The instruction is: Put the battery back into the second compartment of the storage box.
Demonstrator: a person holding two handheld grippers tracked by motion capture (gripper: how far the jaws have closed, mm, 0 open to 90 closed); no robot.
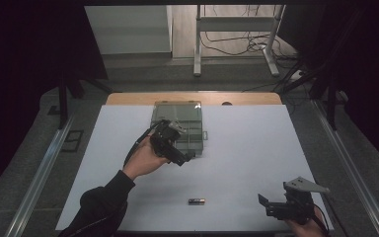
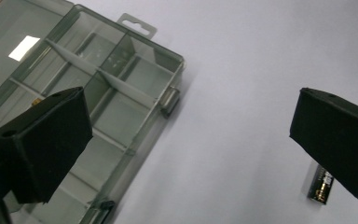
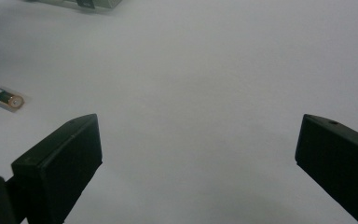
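1. The surface [image 1: 256, 148] is a smooth, matte, pale sheet, with a strip of wood showing along its far edge.
2. One organiser box [image 1: 177, 126] of clear, smoky-grey plastic lies flat at the far middle of the surface. It is rectangular, with a hang tab at one edge and small latches on its side.
3. In the left gripper view, thin partitions split the box [image 2: 121, 93] into several rectangular compartments. Those in plain sight look bare, and a small brass-coloured speck sits in one by the jaw; what it is cannot be told.
4. One battery [image 1: 196, 201] lies on its side on the bare surface near the front edge, well apart from the box. It is a small cylinder with a dark glossy wrap and a copper-coloured end [image 3: 2, 96].
5. There are two tongs, both matte black with blocky, square-edged jaws.
6. The left tongs [image 1: 177, 148] hang over the near right corner of the box, jaws spread wide and gripping nothing.
7. The right tongs [image 1: 271, 207] sit at the front right of the surface, to the right of the battery, jaws likewise wide apart and bare, with a grey three-cornered plate on top.
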